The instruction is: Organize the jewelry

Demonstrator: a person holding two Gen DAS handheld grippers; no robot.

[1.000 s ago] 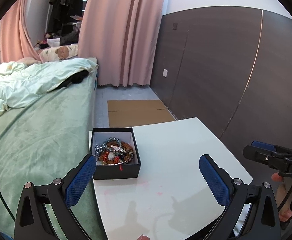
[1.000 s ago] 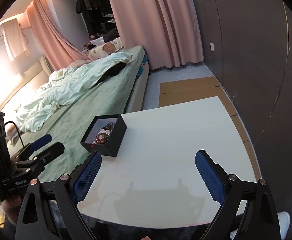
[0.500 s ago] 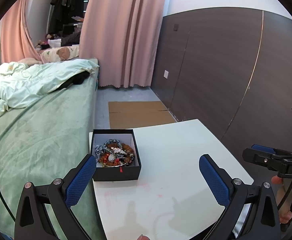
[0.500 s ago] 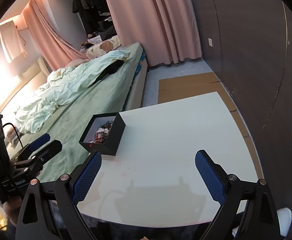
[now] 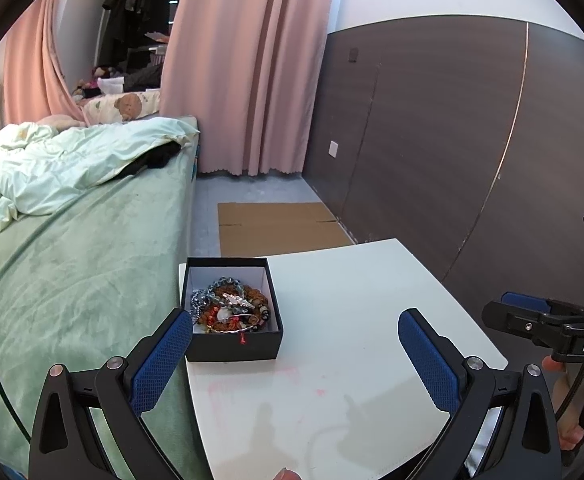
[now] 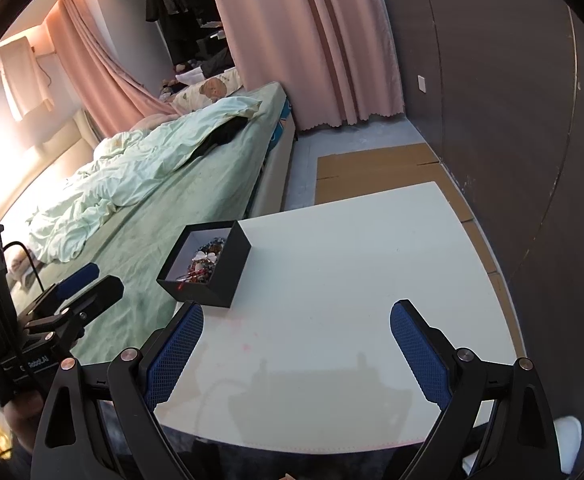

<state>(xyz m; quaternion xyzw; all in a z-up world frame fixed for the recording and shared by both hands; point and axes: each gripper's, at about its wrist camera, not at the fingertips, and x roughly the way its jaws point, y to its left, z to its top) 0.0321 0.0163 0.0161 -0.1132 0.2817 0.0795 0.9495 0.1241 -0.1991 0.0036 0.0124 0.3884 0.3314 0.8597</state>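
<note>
An open black box (image 5: 231,312) with a white lining stands at the left edge of a white table (image 5: 356,320). It holds a tangle of beaded bracelets and chains (image 5: 231,310). The box also shows in the right wrist view (image 6: 205,264). My left gripper (image 5: 294,334) is open and empty, above the table's near part, just short of the box. My right gripper (image 6: 296,330) is open and empty, above the table's near edge, right of the box. Each gripper shows at the edge of the other's view.
A bed with a green cover (image 5: 71,248) and a pale duvet (image 5: 59,168) runs along the table's left side. A dark panelled wall (image 5: 452,140) stands to the right. Flat cardboard (image 5: 275,224) lies on the floor beyond the table. Pink curtains (image 5: 243,80) hang behind.
Both views have shifted slightly; the box sits a little lower and nearer in the left wrist view. Both grippers stay open and empty.
</note>
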